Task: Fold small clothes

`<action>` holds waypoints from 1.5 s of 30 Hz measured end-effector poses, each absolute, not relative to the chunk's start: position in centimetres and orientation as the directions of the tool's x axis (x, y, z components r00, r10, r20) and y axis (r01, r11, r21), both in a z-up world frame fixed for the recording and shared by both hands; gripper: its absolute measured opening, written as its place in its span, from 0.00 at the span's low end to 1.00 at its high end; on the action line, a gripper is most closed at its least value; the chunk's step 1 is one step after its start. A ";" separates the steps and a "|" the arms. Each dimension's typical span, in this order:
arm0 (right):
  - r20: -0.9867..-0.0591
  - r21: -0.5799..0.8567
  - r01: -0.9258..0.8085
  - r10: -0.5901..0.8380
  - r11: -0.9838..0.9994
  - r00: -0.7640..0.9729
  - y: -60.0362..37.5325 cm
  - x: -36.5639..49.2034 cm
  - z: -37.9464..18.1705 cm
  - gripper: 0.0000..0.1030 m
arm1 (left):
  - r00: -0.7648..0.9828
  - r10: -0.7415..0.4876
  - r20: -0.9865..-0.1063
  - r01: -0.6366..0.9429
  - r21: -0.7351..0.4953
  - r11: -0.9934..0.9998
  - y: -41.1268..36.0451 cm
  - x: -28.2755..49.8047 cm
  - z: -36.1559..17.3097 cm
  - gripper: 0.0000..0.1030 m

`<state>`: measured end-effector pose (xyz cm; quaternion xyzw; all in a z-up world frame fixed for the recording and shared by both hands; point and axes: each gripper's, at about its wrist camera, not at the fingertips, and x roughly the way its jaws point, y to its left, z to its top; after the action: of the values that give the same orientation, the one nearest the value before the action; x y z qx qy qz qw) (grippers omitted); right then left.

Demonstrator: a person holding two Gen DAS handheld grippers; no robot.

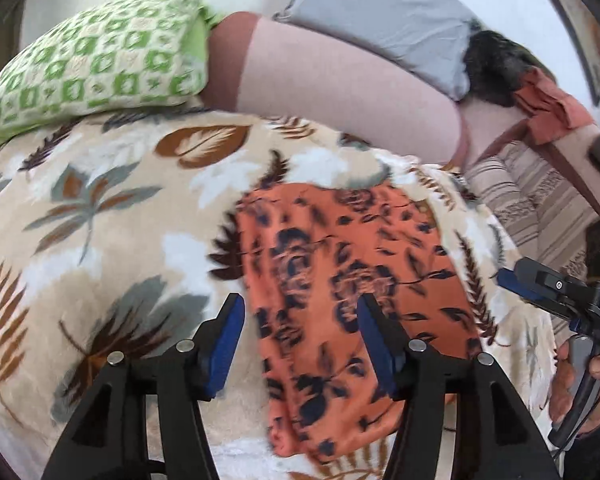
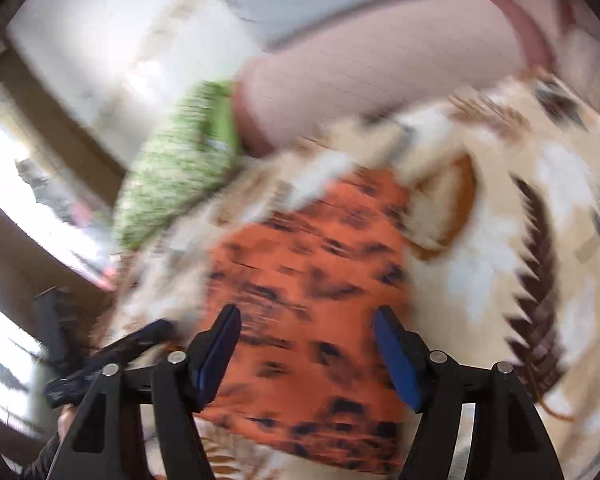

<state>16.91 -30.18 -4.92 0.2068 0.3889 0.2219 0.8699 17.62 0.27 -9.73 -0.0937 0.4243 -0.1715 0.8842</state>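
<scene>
An orange garment with a dark blue flower print (image 1: 340,300) lies flat in a long folded strip on a leaf-patterned blanket (image 1: 100,208). My left gripper (image 1: 300,312) is open and empty, held just above the garment's near left part. My right gripper (image 2: 306,324) is open and empty above the same garment (image 2: 316,264); this view is blurred by motion. The right gripper also shows in the left wrist view (image 1: 540,284) at the right edge, off the garment. The left gripper shows blurred at the lower left of the right wrist view (image 2: 112,352).
A green and white patterned pillow (image 1: 92,64) and a long pink bolster (image 1: 340,84) lie at the far side of the blanket. A grey pillow (image 1: 380,12) lies behind them. A striped cushion (image 1: 540,200) and reddish cloth (image 1: 552,108) sit at the right.
</scene>
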 end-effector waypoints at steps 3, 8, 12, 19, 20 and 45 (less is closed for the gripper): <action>-0.611 0.576 -0.215 0.590 0.789 0.528 -28.0 19.1 -7.8 0.83 | 0.502 -0.345 -0.793 0.232 -0.261 0.937 -1.4 18.2 -12.7 0.59; -0.649 0.614 -0.101 0.573 0.783 0.501 -28.5 19.5 -10.3 0.82 | 0.484 -0.279 -0.830 0.177 -0.220 0.959 -1.0 17.3 -13.7 0.62; -0.649 0.454 -0.171 0.456 0.875 0.609 -27.6 15.2 -4.6 0.83 | 0.602 -0.212 -0.770 0.176 -0.131 0.976 -1.0 14.4 -8.9 0.83; -0.788 0.181 -0.072 0.189 0.981 0.585 -24.3 9.4 -3.1 0.88 | 0.726 -0.100 -0.680 0.157 0.023 0.987 -2.6 7.6 -2.7 0.94; -0.803 0.162 -0.067 0.171 0.985 0.571 -24.1 9.0 -3.4 0.88 | 0.734 -0.089 -0.674 0.149 0.031 0.988 -2.9 6.7 -2.1 0.94; -0.778 0.040 -0.069 0.075 0.997 0.623 -23.1 3.0 0.9 0.88 | 0.741 -0.044 -0.670 0.103 0.048 0.994 -4.3 3.8 0.7 0.96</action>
<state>2.97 -23.05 0.88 0.0031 0.4321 0.0400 0.9010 3.75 -4.33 0.75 0.0409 0.3576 -0.0393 0.9321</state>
